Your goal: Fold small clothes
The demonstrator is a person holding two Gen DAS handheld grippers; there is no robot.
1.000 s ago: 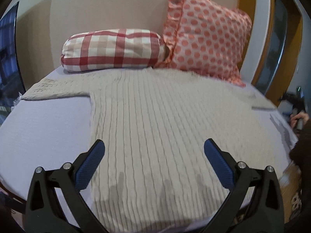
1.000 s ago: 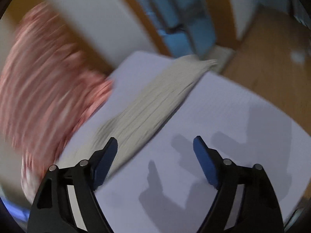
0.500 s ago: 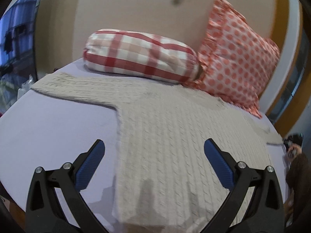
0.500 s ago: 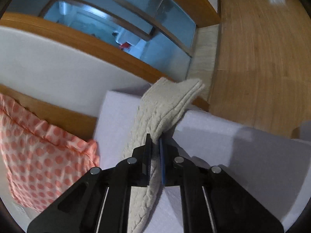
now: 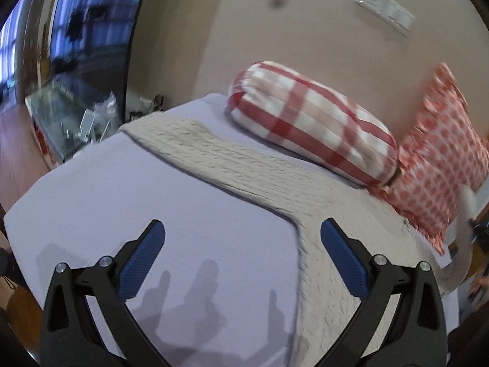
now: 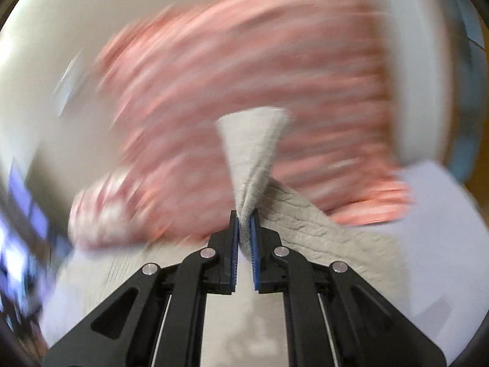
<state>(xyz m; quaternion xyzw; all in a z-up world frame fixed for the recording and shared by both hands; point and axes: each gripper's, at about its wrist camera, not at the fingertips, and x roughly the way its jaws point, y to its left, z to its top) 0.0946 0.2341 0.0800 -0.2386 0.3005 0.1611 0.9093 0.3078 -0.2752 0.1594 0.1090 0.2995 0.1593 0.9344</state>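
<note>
Between the blue pads of the right gripper (image 6: 243,232), a sleeve end (image 6: 253,146) of the beige knit sweater (image 6: 321,232) was pinched tight, the jaws closed on it with only the bunched cloth's thickness between them. The cuff stood up past the fingertips, lifted off the bed (image 6: 440,214). Heavy blur across the pink dotted pillow (image 6: 259,76) behind suggested the gripper was swinging fast.

The left gripper (image 5: 243,260) hung spread wide over the bare lilac sheet and gripped nothing. Just beyond its right pad lay the sweater's body, and the other sleeve (image 5: 214,150) ran flat toward the far left corner of the bed, below a red checked bolster (image 5: 314,122).

The step in hand looked like the first fold: carrying the right sleeve across onto the sweater's body. The next move would call for laying that sleeve down flat on the knit and letting go, while the left gripper would likely have to reach the outstretched sleeve and pinch its cuff.
</note>
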